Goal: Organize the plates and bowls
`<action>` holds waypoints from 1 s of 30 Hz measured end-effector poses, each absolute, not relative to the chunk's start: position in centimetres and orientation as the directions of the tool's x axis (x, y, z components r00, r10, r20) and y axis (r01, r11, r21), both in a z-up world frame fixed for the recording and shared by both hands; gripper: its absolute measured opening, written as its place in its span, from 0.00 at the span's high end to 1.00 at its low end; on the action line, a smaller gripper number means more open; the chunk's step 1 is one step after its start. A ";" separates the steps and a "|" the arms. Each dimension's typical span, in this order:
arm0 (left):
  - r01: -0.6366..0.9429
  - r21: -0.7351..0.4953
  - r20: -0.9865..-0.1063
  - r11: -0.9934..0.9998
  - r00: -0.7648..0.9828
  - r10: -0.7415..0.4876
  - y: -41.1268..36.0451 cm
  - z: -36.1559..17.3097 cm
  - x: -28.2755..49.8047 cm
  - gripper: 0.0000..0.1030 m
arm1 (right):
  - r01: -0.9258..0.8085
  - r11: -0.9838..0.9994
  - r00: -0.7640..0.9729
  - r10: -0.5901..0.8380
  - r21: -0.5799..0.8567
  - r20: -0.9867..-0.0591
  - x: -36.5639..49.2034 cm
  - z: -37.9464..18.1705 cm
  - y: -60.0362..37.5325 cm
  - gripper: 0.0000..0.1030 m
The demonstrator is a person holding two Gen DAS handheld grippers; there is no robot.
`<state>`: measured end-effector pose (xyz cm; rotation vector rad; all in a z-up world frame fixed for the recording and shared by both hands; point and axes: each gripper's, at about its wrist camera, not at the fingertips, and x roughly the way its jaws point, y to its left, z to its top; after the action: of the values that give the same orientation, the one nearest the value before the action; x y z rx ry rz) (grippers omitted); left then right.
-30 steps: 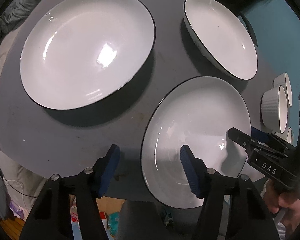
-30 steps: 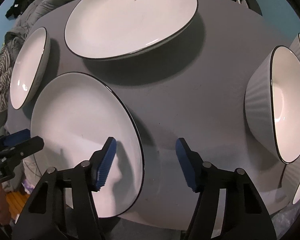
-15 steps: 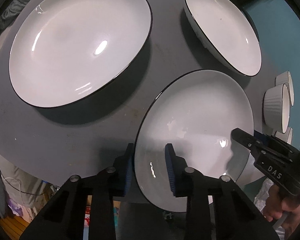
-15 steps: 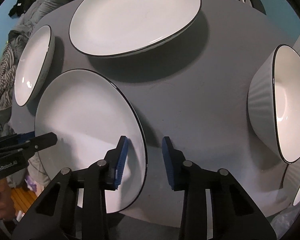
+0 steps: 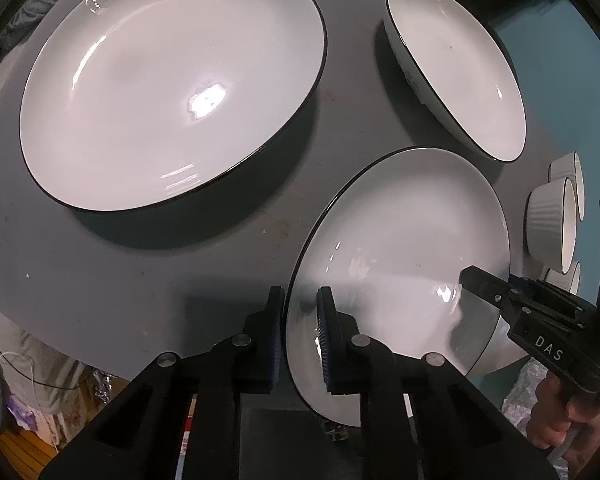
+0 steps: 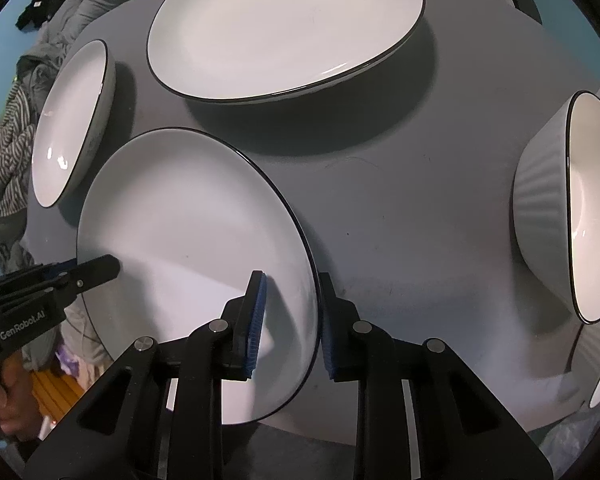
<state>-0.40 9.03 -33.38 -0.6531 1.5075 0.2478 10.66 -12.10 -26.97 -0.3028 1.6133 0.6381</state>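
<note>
Item: near plate (image 5: 400, 248), front of bench (image 5: 120, 280). L gripper (image 5: 300, 340) and R gripper (image 6: 290, 320) on opposite rims, jaws closing on them. Big plate (image 5: 172, 84), small plate (image 5: 460, 64), ribbed bowls (image 5: 552, 220) unstacked. Nothing sorted yet, est.

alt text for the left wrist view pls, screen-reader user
The left gripper is closing on the near rim of a white black-rimmed plate, one finger each side, while the right gripper reaches onto its opposite edge. On the grey table beyond: a larger plate, another plate, and ribbed bowls.
</note>
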 end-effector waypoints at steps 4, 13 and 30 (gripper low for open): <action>-0.530 -0.243 -0.967 0.812 0.070 -0.244 9.2 -33.6 -0.3 0.85 | -0.535 0.812 -0.171 0.167 0.234 -0.971 11.3 -27.2 -11.8 0.77; -0.513 -0.228 -0.969 0.828 0.033 -0.247 8.3 -33.1 0.9 0.85 | -0.515 0.824 -0.188 0.159 0.235 -0.969 11.9 -28.4 -11.6 0.77; -0.491 -0.233 -0.967 0.840 0.026 -0.253 7.7 -32.1 2.7 0.85 | -0.521 0.822 -0.184 0.156 0.231 -0.971 12.4 -28.1 -11.4 0.78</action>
<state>2.70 7.66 -32.10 -0.6070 1.5639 0.2023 12.43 -11.36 -28.09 -0.2912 1.6525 0.6201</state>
